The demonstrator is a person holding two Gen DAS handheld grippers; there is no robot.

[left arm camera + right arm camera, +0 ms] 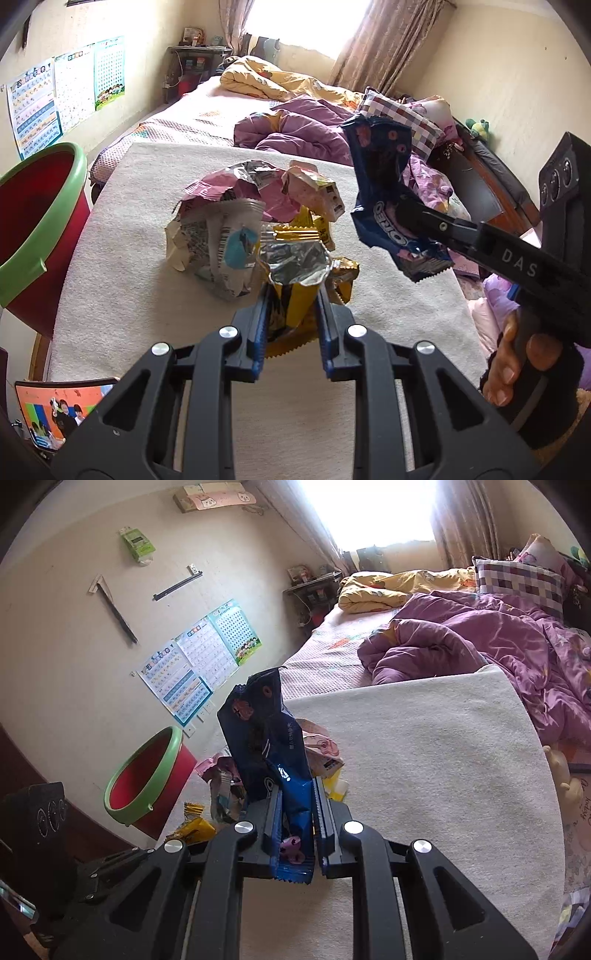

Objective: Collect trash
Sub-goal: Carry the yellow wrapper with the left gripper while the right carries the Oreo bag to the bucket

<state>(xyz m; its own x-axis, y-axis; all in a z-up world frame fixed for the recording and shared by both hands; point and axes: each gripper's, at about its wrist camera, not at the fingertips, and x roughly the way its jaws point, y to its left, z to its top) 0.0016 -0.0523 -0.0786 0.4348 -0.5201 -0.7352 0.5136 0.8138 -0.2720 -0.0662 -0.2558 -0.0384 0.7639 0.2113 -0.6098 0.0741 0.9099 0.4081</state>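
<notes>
Two wrappers are clamped: the blue wrapper in the right gripper, raised beside the heap; the yellow wrapper in the left gripper, at the heap's near edge. Slick foil may slip before reaching the red bin, left of the heap.

— What are the grippers built like?
— The left gripper has black linkage arms, round silver screws and blue ridged pads. The right gripper matches it.
— Any markings?
— White letters "DAS" along the right one's body; the hand holding it wears a black sleeve.
</notes>
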